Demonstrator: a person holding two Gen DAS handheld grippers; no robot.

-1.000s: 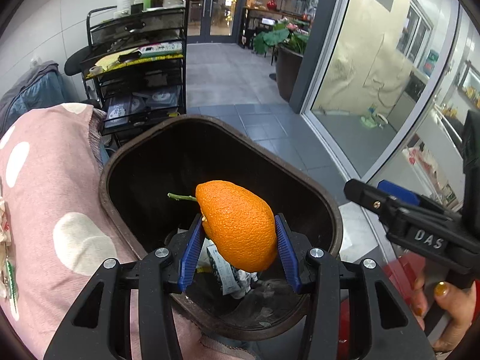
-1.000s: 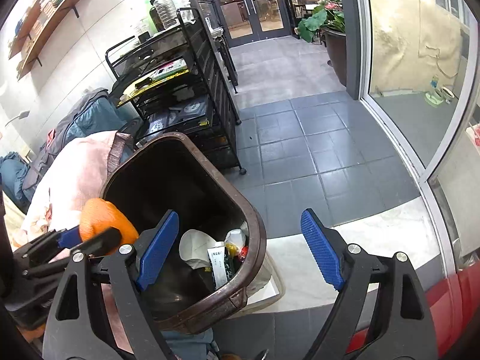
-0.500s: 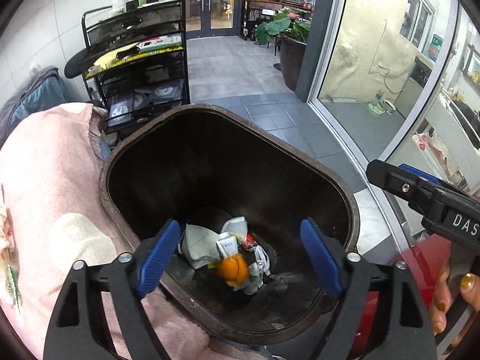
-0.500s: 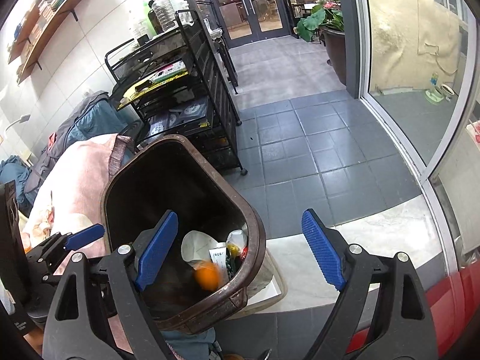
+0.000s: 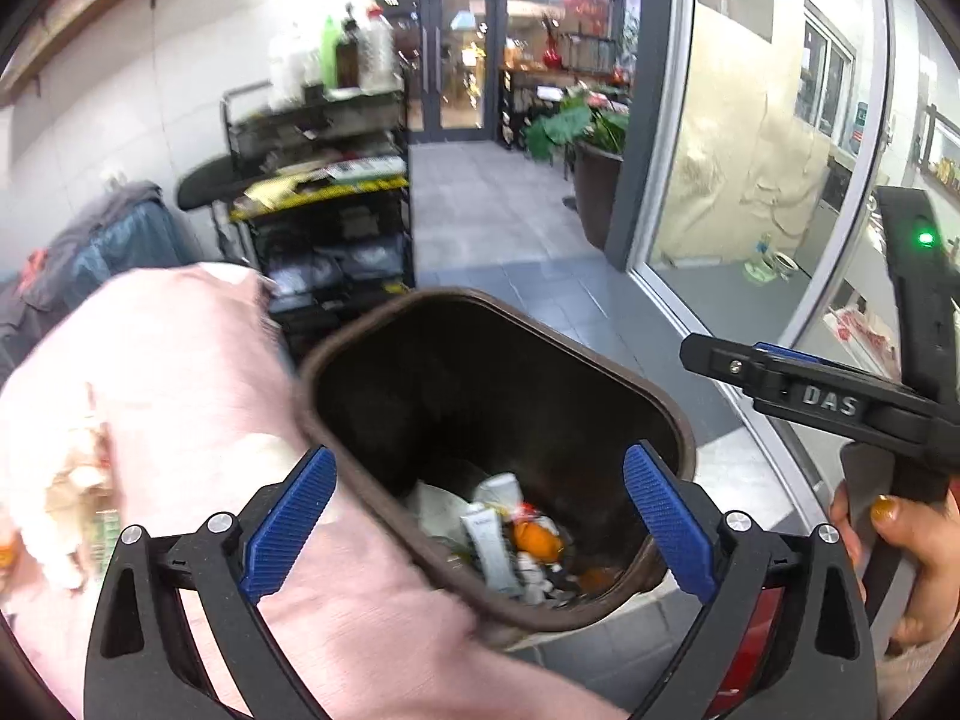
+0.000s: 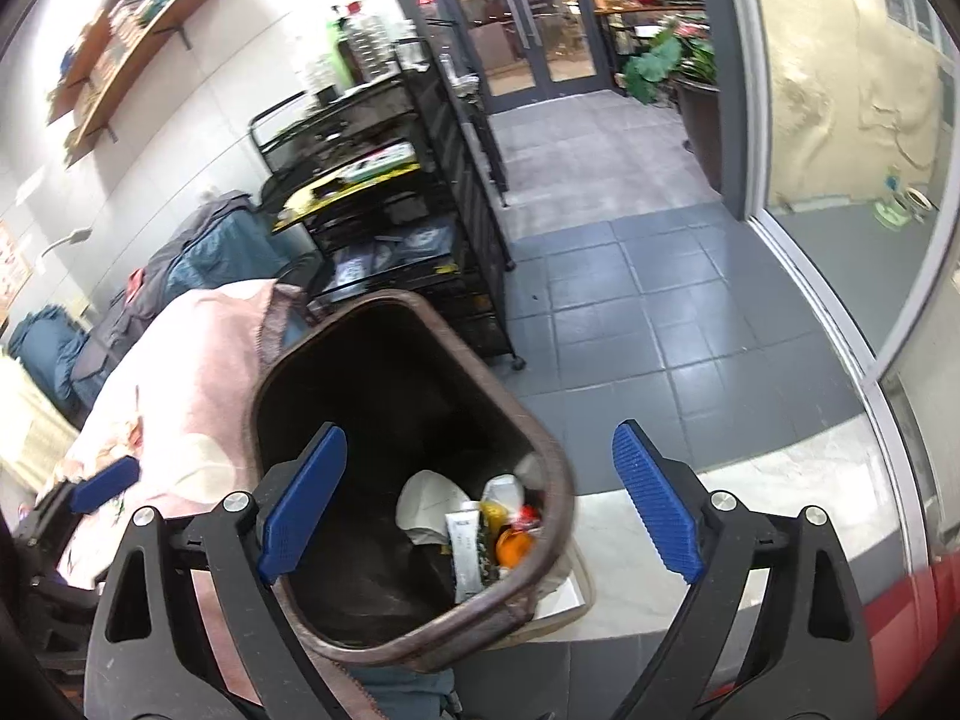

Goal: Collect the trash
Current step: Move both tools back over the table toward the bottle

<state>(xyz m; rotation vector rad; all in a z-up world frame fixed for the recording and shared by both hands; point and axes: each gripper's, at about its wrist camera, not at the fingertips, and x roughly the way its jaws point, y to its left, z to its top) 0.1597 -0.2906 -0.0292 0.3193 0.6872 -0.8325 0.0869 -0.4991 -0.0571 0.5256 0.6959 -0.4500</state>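
Observation:
A dark brown trash bin (image 5: 672,414) stands below both grippers; it also shows in the right wrist view (image 6: 540,438). At its bottom lie an orange peel (image 5: 536,537), white paper and small wrappers; the peel also shows in the right wrist view (image 6: 513,545). My left gripper (image 5: 477,528) is open and empty above the bin's near rim. My right gripper (image 6: 477,510) is open and empty above the bin, and it shows at the right in the left wrist view (image 5: 774,372).
A pink cloth (image 5: 156,396) covers the surface left of the bin. A black wire rack (image 6: 396,192) with bottles stands behind. Grey tiled floor (image 6: 648,300) and a glass wall (image 5: 750,150) lie to the right. A potted plant (image 5: 594,138) stands by the door.
My left gripper opened and dropped the orange peel into the bin. It has since pulled back and up, with the view swinging left. The right gripper stayed open.

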